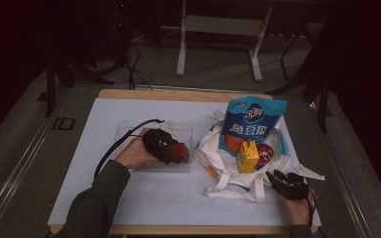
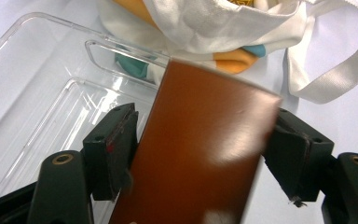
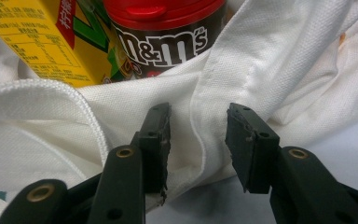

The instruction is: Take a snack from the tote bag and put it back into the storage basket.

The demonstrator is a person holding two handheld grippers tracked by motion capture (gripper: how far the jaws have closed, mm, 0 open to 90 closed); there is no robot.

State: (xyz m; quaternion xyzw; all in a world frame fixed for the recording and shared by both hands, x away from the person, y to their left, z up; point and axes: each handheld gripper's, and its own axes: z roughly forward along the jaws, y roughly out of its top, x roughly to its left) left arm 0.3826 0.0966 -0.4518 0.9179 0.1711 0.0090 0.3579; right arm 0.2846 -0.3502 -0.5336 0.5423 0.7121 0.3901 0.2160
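The white cloth bag [image 1: 238, 171] stands on the surface [image 1: 144, 191] and serves as the landmark. To its left lies a clear plastic tray [image 1: 129, 130], and the left tool [image 2: 200, 154] is over the end of the tray nearest the bag. A brown box [image 2: 200, 144] is between its jaws, which are spread; the pads seem not to press on it. In front of the bag (on the person's side), the right tool [image 3: 198, 140] has its jaws apart around a fold of the bag's cloth, without pinching it. Inside the bag are a yellow carton [image 1: 248, 156], a candy jar [image 1: 264, 154] and a blue pouch [image 1: 252, 121].
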